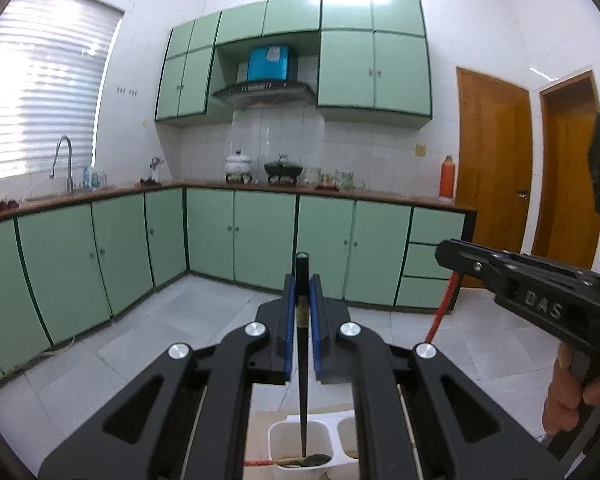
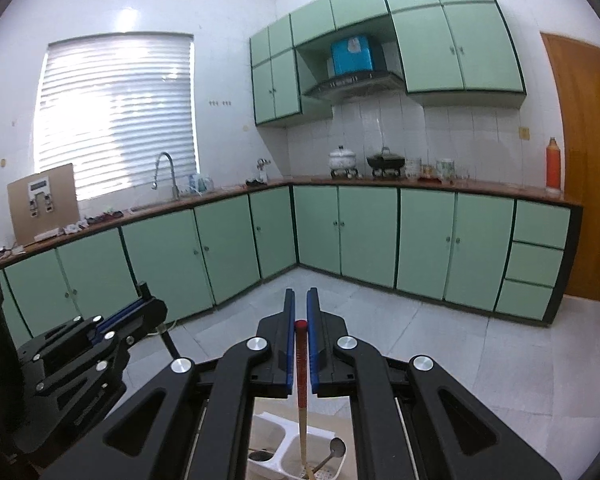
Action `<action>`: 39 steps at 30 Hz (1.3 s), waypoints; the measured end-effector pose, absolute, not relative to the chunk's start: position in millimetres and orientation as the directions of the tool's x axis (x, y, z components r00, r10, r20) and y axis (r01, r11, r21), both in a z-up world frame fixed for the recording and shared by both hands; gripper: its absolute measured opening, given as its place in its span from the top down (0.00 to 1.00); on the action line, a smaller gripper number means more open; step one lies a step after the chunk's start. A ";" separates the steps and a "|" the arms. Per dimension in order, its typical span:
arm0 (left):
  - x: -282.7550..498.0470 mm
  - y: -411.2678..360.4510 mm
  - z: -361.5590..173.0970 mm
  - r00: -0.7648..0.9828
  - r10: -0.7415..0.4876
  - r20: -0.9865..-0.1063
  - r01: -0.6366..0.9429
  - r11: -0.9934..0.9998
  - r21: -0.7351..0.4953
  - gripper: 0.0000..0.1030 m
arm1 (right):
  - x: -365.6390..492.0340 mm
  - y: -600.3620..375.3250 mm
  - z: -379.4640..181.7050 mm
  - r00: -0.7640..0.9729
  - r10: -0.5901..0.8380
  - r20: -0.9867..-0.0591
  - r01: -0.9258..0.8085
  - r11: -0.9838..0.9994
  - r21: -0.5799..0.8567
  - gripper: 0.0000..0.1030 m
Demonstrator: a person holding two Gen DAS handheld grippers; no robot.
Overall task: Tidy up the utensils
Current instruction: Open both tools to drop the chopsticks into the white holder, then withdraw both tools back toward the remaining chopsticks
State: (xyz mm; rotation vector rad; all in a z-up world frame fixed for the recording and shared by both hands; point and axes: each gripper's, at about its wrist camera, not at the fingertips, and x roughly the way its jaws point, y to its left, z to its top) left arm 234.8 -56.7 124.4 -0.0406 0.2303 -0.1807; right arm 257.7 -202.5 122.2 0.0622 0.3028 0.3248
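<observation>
Here, much is cut off: the white holder (image 1: 320, 446) sits at the bottom edge of both views, its lower part out of frame, and the bench under it barely shows. The left hand-held gripper (image 1: 302, 300) is clamped on one black chopstick (image 1: 302, 360), whose tip hangs over the holder's left compartment, where a spoon (image 1: 314, 460) lies. The right hand-held gripper (image 2: 300, 320) is clamped on one red-topped chopstick (image 2: 301, 392), whose lower end reaches into the holder (image 2: 276, 440) beside one upright spoon (image 2: 334, 450). Two compartments are visible; their other contents are hard to make out. A hand (image 1: 572, 396) holds the right hand-held gripper at the frame edge.
</observation>
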 end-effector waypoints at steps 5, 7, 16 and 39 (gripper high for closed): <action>263.3 -53.6 87.0 0.938 -0.176 -0.299 0.163 0.984 -0.066 0.94 | 274.0 -201.9 82.6 0.878 0.326 -0.351 -0.302 0.945 0.123 0.95; 270.1 -51.4 72.5 0.928 -0.172 -0.330 0.160 0.985 -0.064 0.94 | 276.0 -200.6 72.5 0.869 0.332 -0.367 -0.308 0.943 0.126 0.95; 263.7 -44.6 45.0 0.910 -0.181 -0.373 0.173 0.983 -0.054 0.80 | 276.6 -204.1 39.7 0.827 0.359 -0.433 -0.324 0.933 0.154 0.90; 103.2 -29.5 -5.1 0.933 -0.130 -0.335 0.118 0.991 -0.055 0.16 | 107.9 -234.6 -22.0 0.930 0.184 -0.318 -0.146 0.979 0.139 0.06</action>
